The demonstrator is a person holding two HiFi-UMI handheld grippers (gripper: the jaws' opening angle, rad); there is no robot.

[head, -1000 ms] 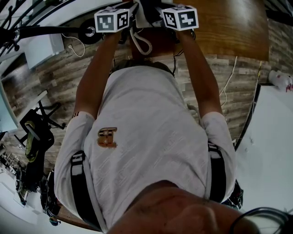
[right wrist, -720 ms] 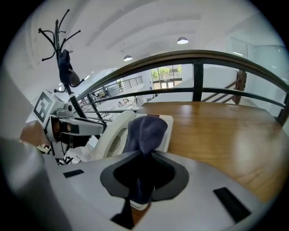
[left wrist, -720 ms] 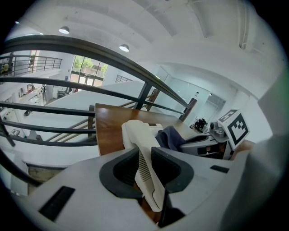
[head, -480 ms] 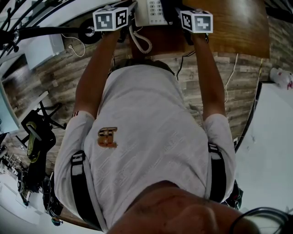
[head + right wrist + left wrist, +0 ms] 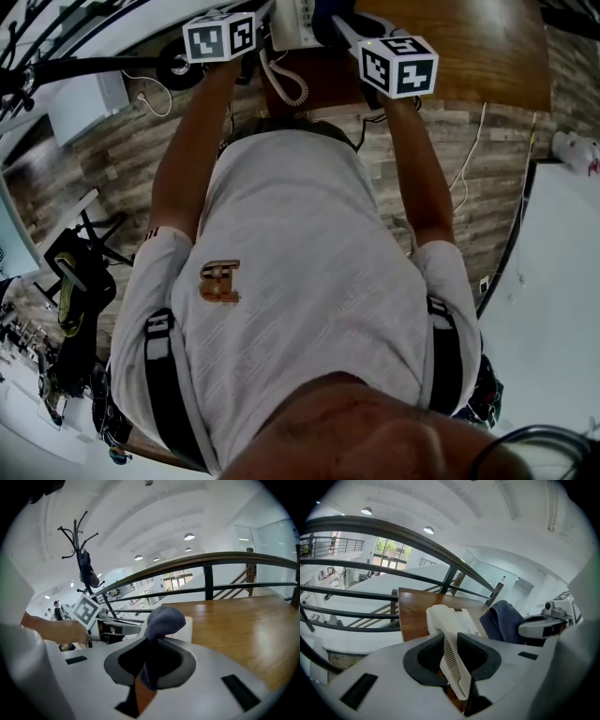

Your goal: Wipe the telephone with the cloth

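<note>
At the table's (image 5: 469, 56) left end, close to its near edge, lies the white telephone (image 5: 452, 620), its coiled cord (image 5: 286, 84) hanging down over that edge toward the person's shirt (image 5: 300, 281). The left gripper (image 5: 452, 656) is clamped on the telephone: its two dark jaws are pressed against the ribbed near side of the casing, which runs up between them. The rest of the body stretches away across the brown wood toward the far left corner. The right gripper (image 5: 149, 660) is closed on the dark blue cloth (image 5: 164, 618). A narrow fold is pinched between the jaws, and a rounded wad bulges out above them, in front of the telephone's right side. Whether the wad presses on the casing or hangs just off it cannot be told. In the left gripper view the cloth shows just beside the telephone's right edge, with the right gripper behind it. In the head view both of the person's arms reach forward, the marker cubes standing on either side of the telephone, the right one nearer the person. Dark railing bars (image 5: 370, 564) run behind the table's far edge.
</note>
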